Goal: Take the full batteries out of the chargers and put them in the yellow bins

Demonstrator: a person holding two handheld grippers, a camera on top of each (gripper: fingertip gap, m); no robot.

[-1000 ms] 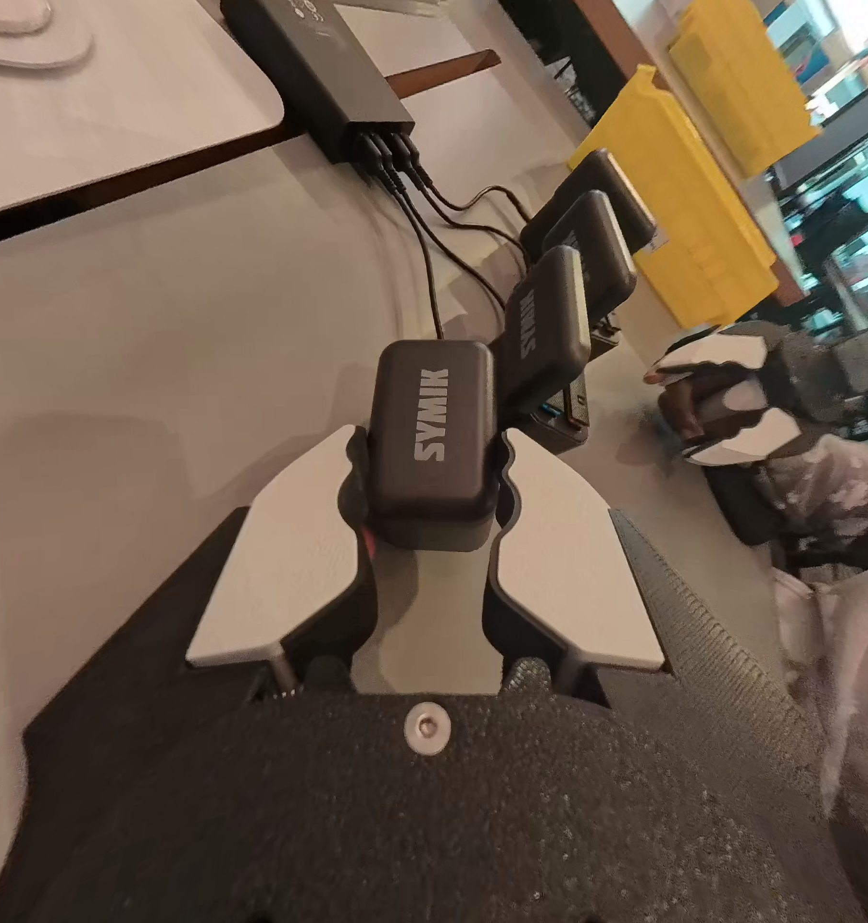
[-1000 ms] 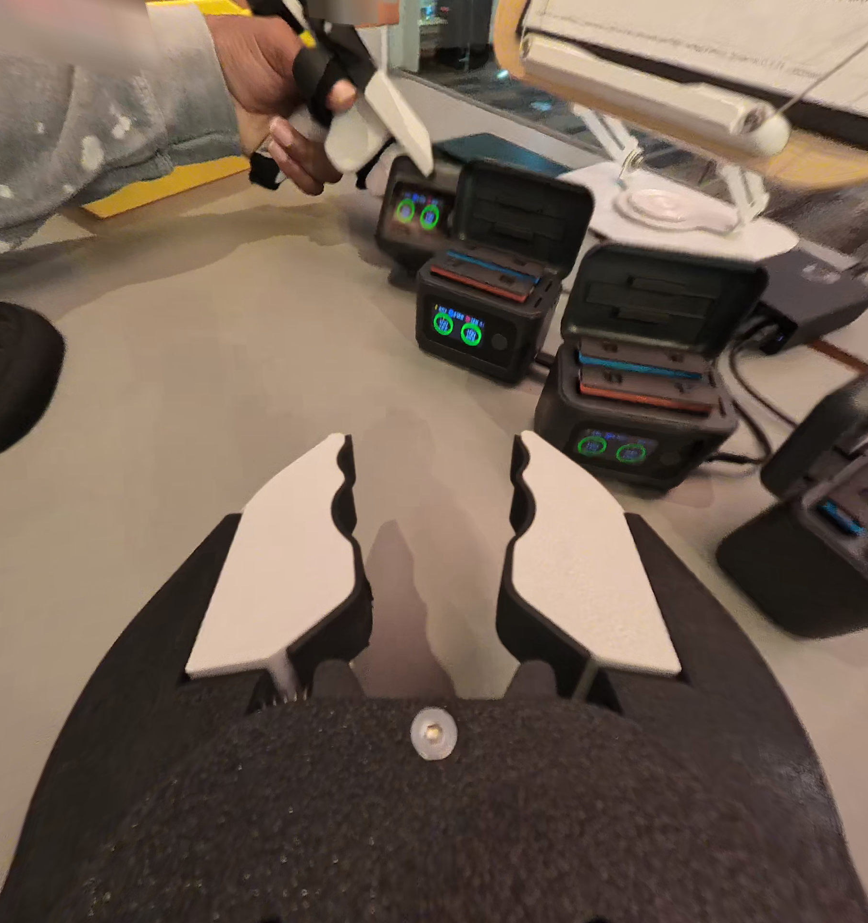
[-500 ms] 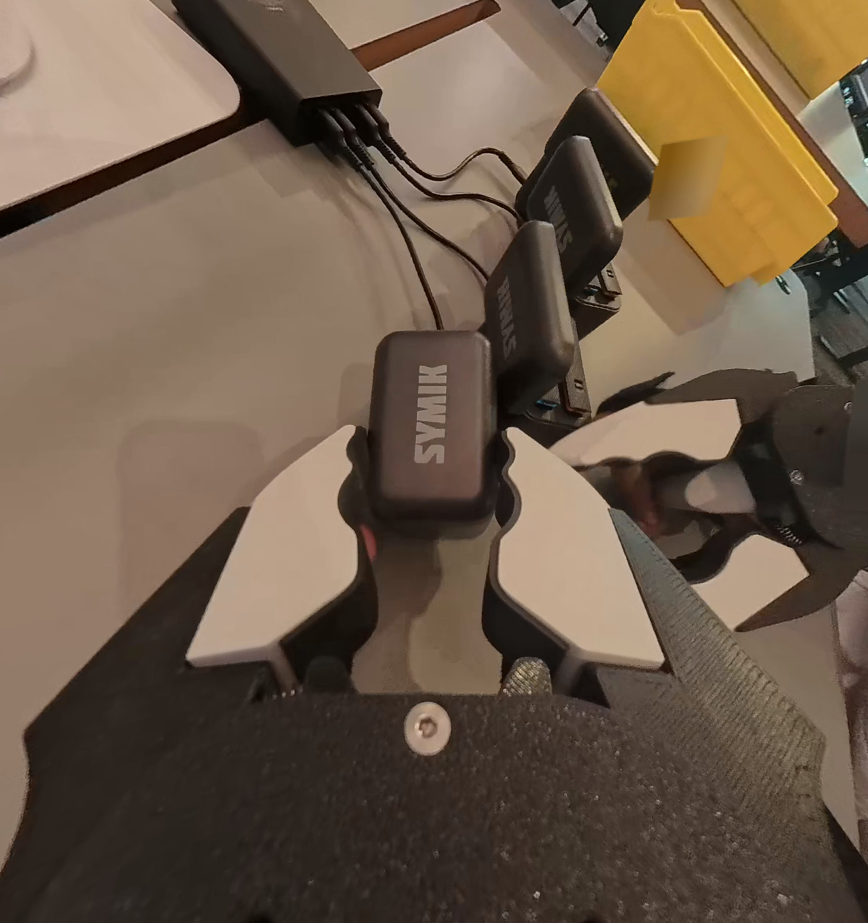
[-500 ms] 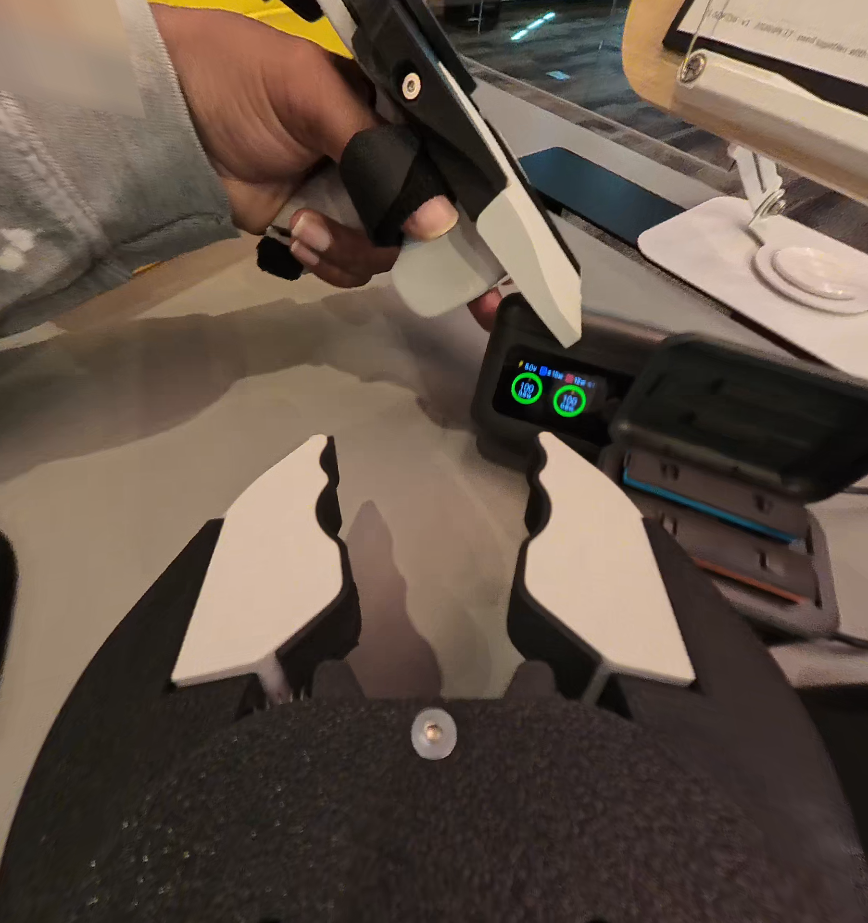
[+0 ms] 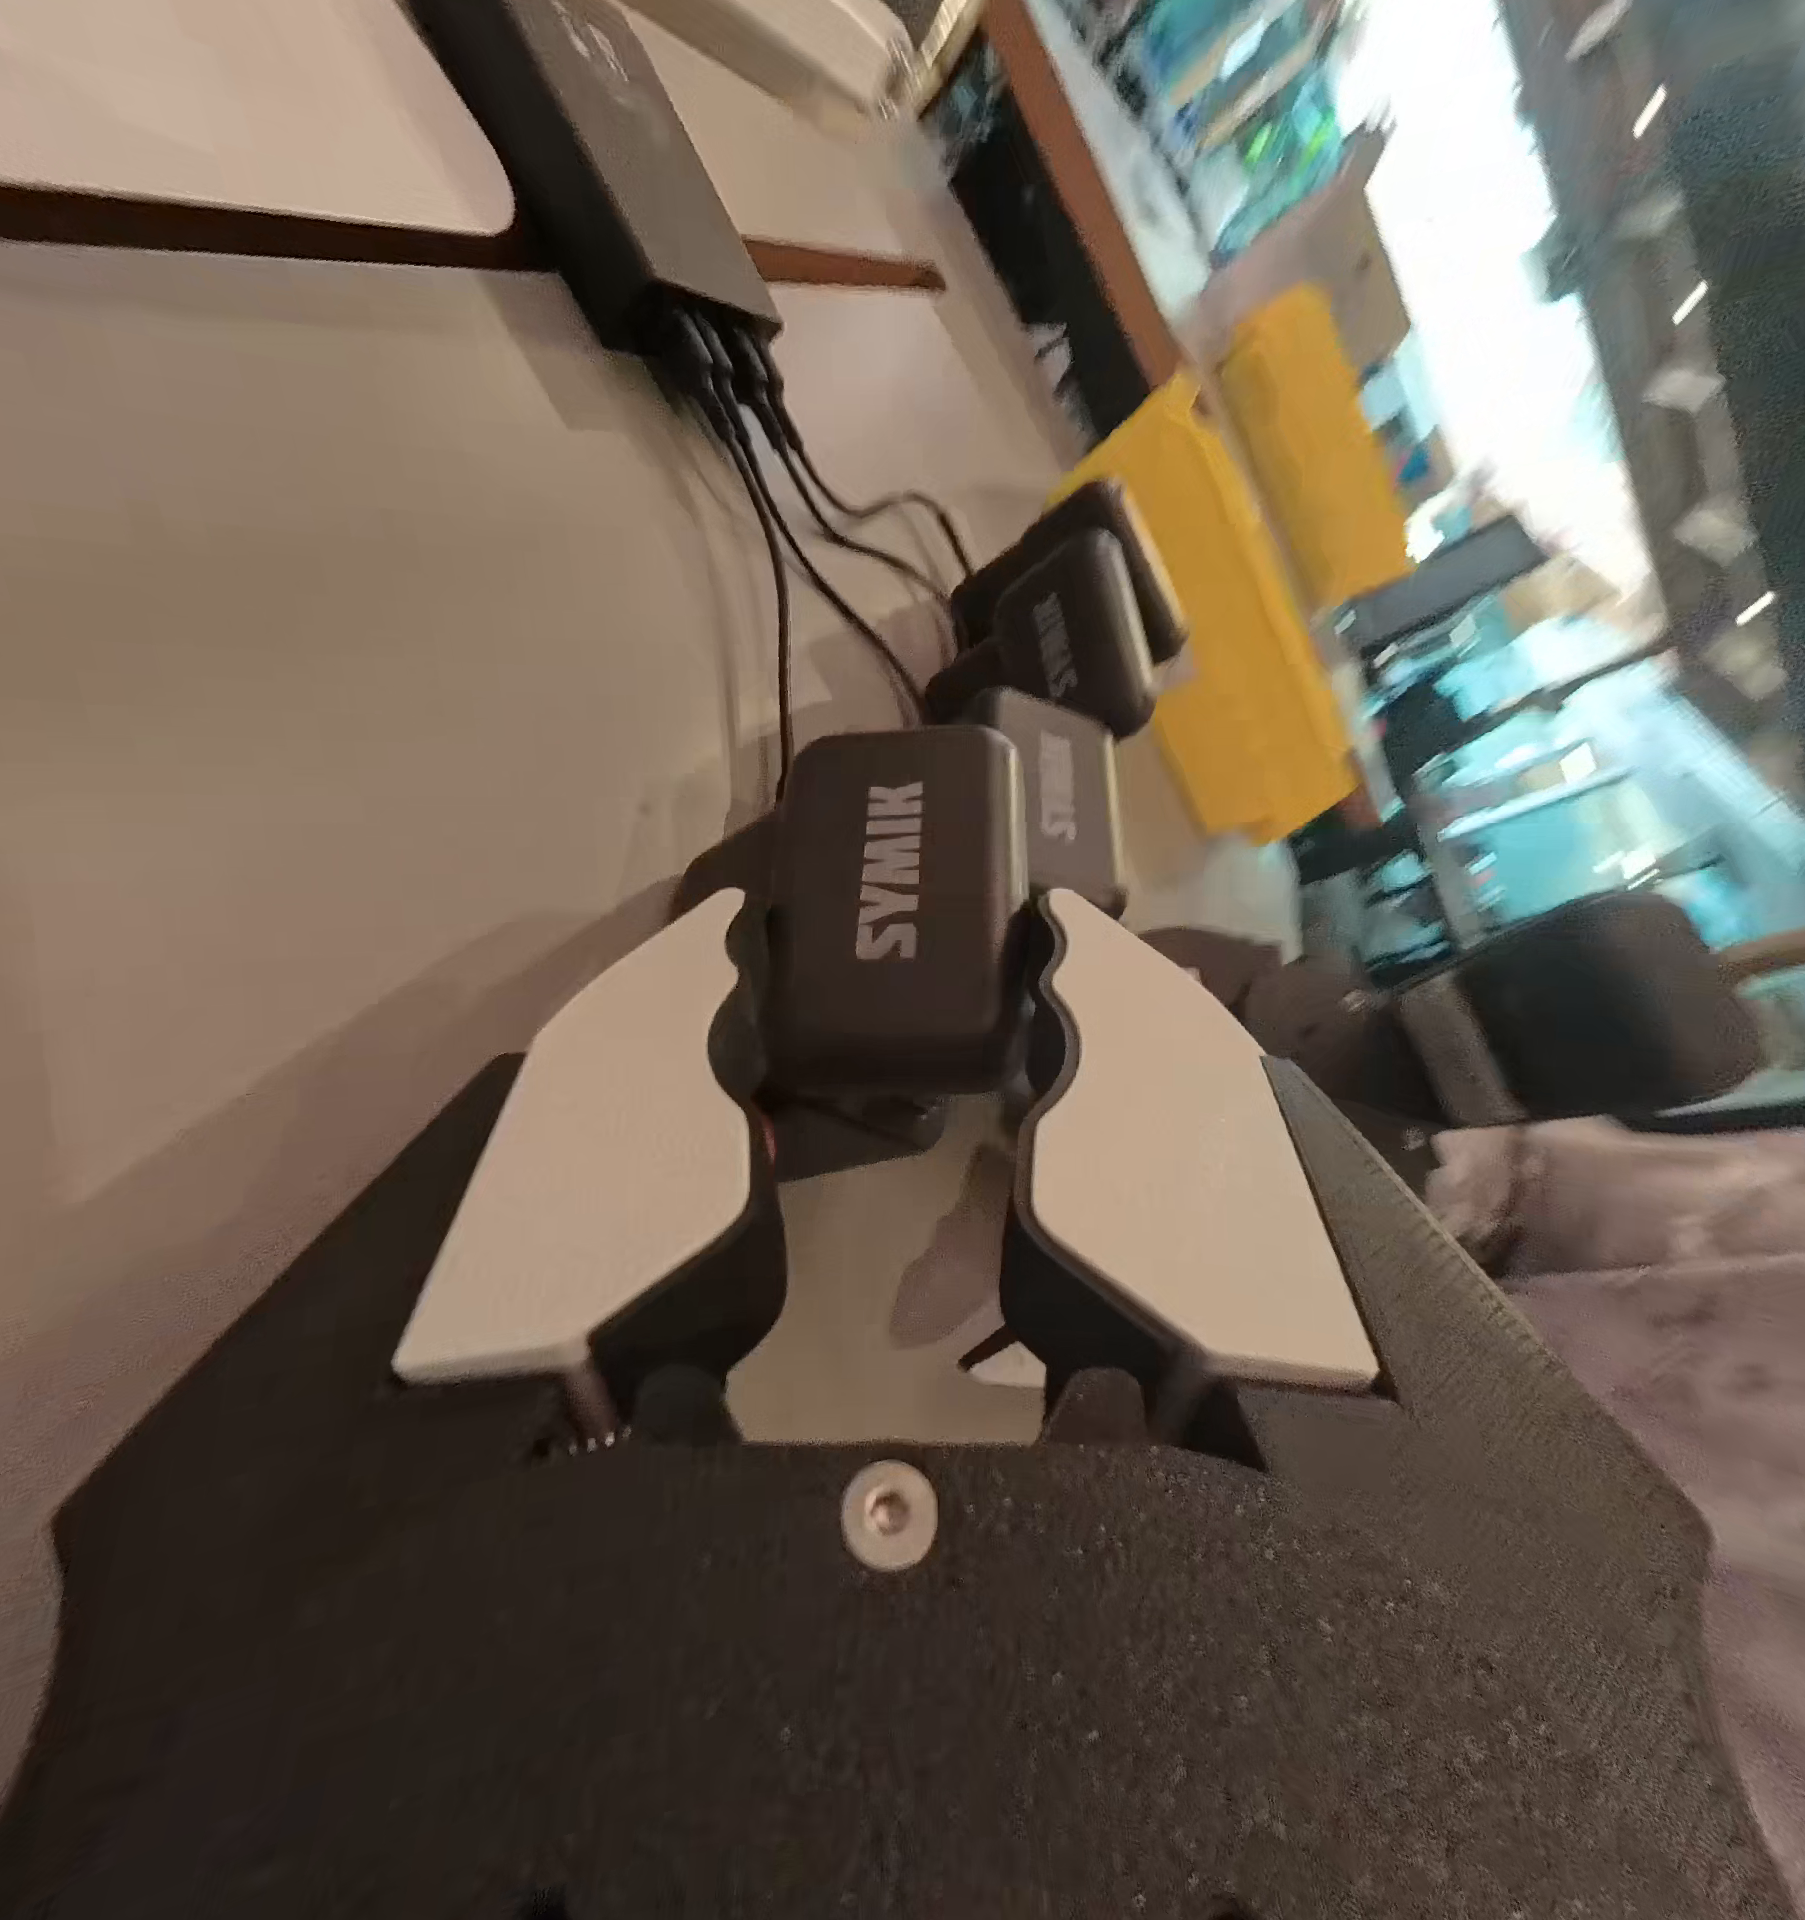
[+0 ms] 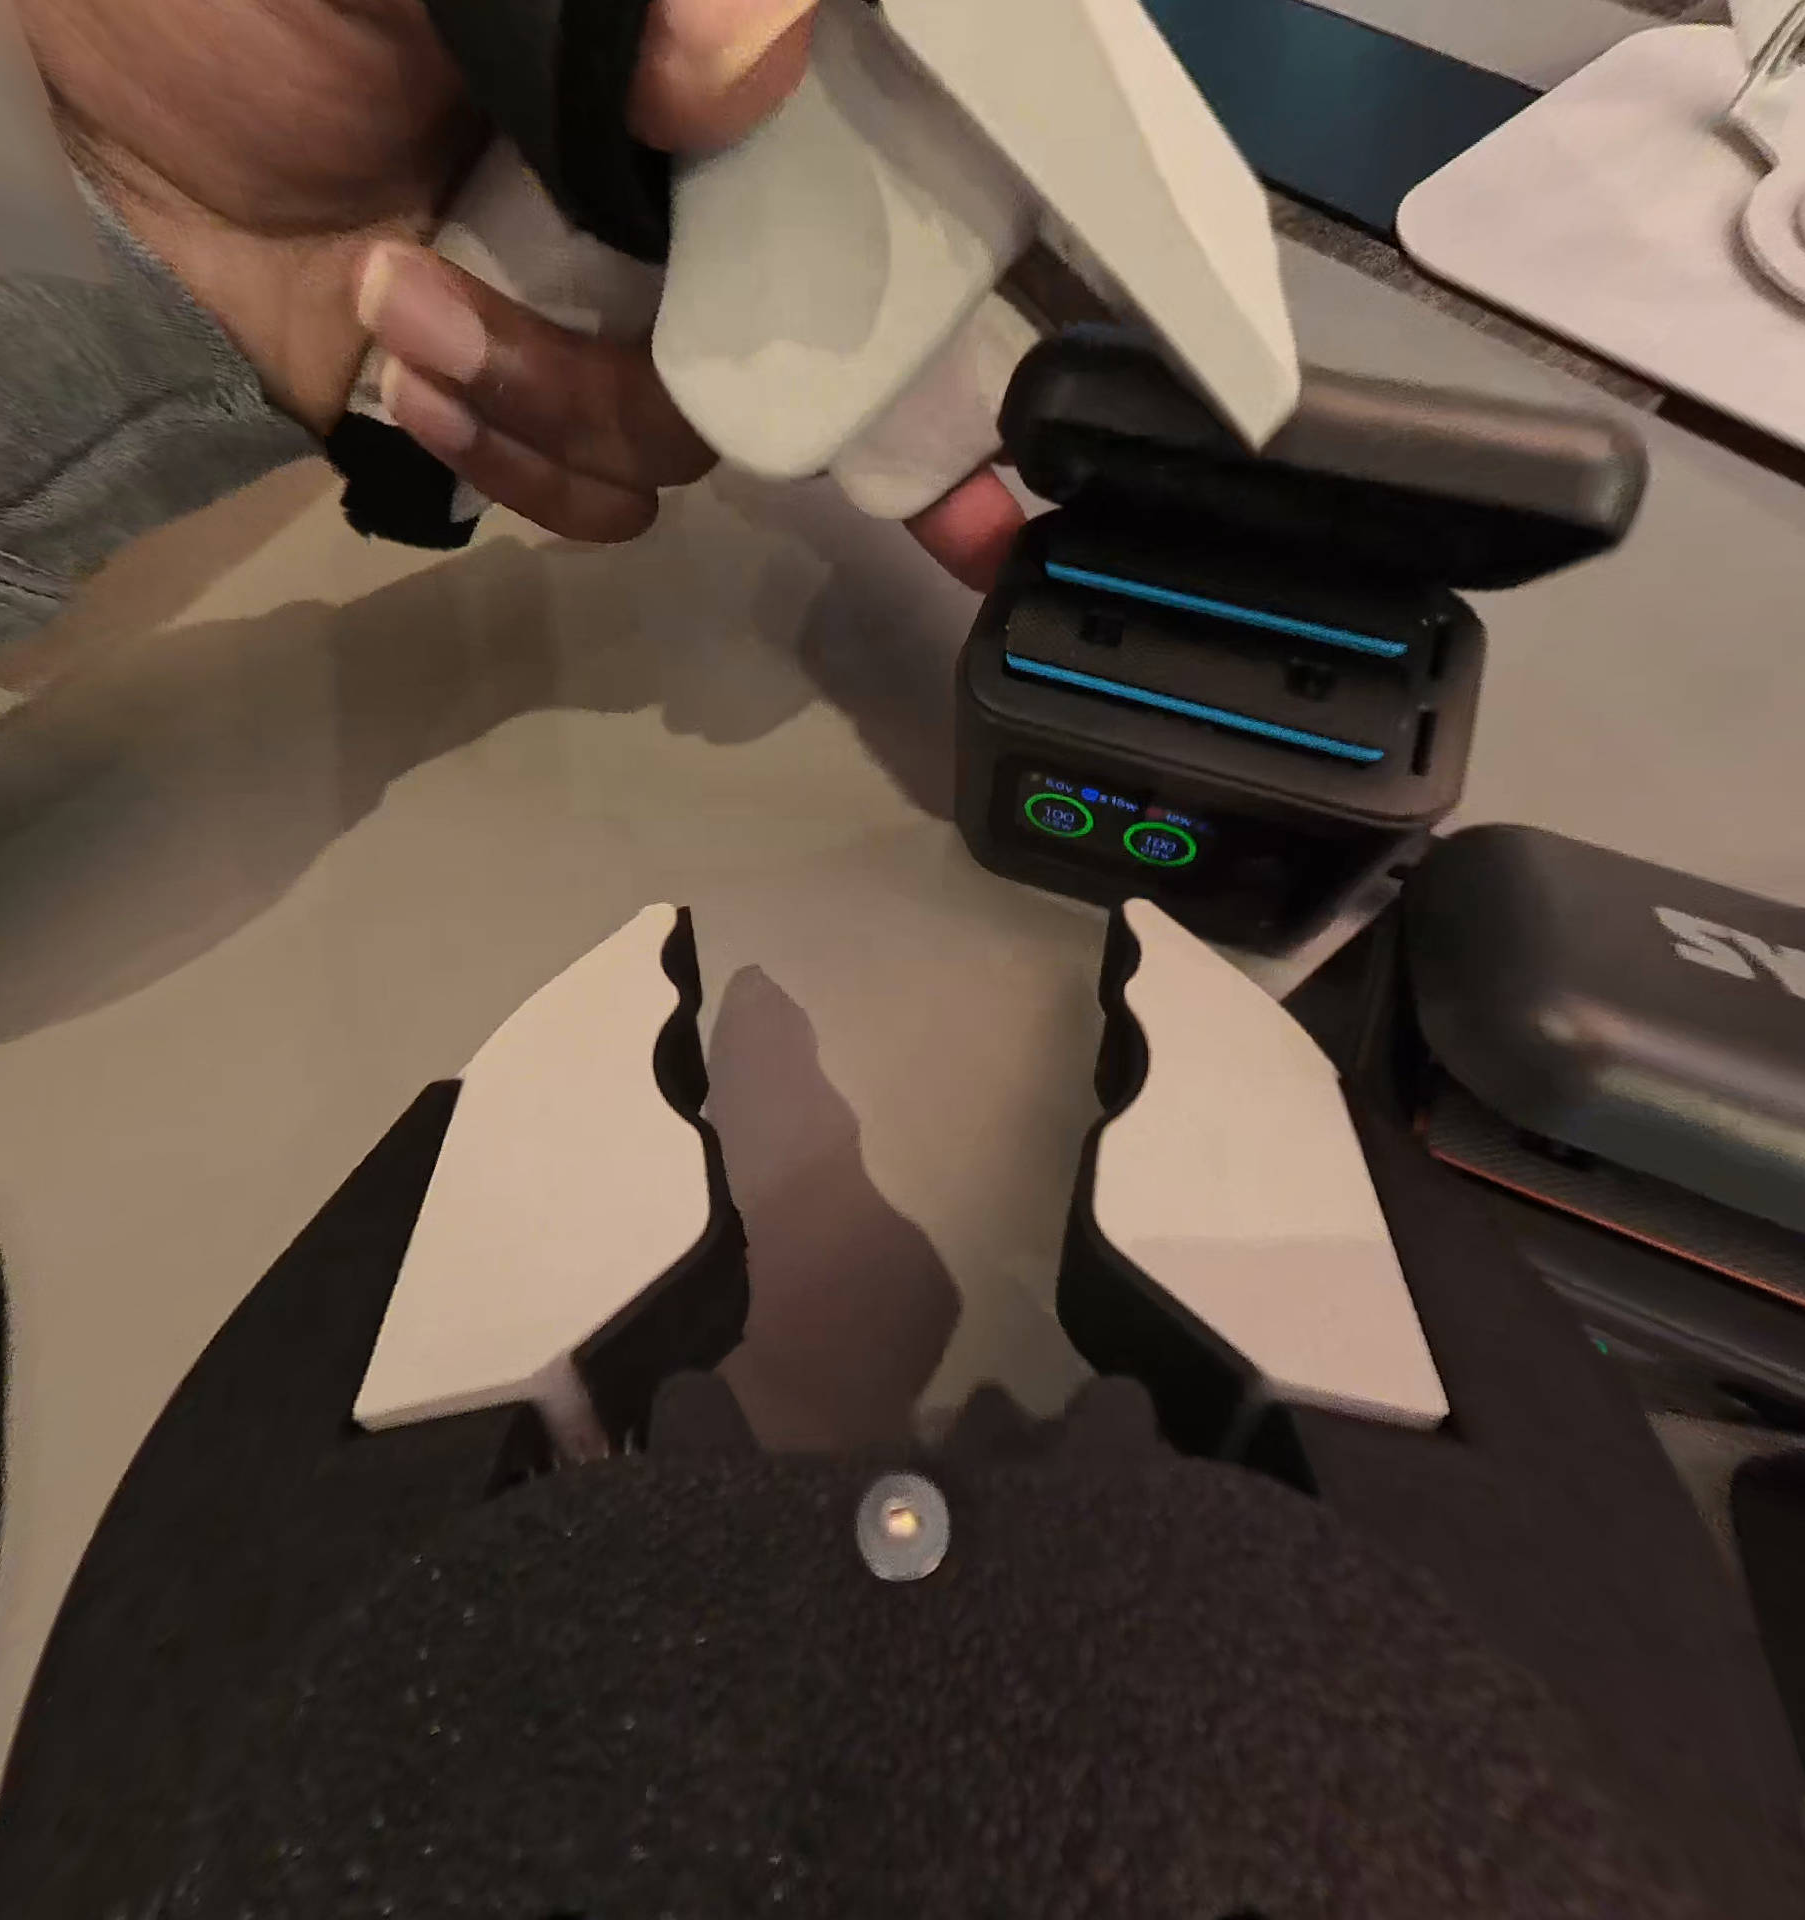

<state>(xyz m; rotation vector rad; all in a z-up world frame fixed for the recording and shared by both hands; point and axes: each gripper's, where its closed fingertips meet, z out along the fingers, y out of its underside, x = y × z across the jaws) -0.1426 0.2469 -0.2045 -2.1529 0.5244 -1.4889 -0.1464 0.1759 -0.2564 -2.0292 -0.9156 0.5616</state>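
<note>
My left gripper (image 5: 890, 935) is shut on the black lid (image 5: 898, 852) of the nearest charger. In the right wrist view that lid (image 6: 1449, 468) is held swung open over the charger (image 6: 1210, 831). Two batteries with blue stripes (image 6: 1220, 613) sit in its slots. Its screen shows two green rings. My right gripper (image 6: 898, 925) is open and empty, low over the table, just left of and in front of the charger. Two yellow bins (image 5: 1230, 644) stand beyond the row of chargers.
More black chargers (image 5: 1074, 644) with raised lids line up behind the held one. Cables run to a black power hub (image 5: 628, 177). A neighbouring charger (image 6: 1656, 1060) lies close on the right of my right gripper. The person's hand (image 6: 358, 260) is above left.
The charger lid has swung open in my left gripper, baring the two batteries. My right gripper has moved in close to this charger. The left wrist view has tilted.
</note>
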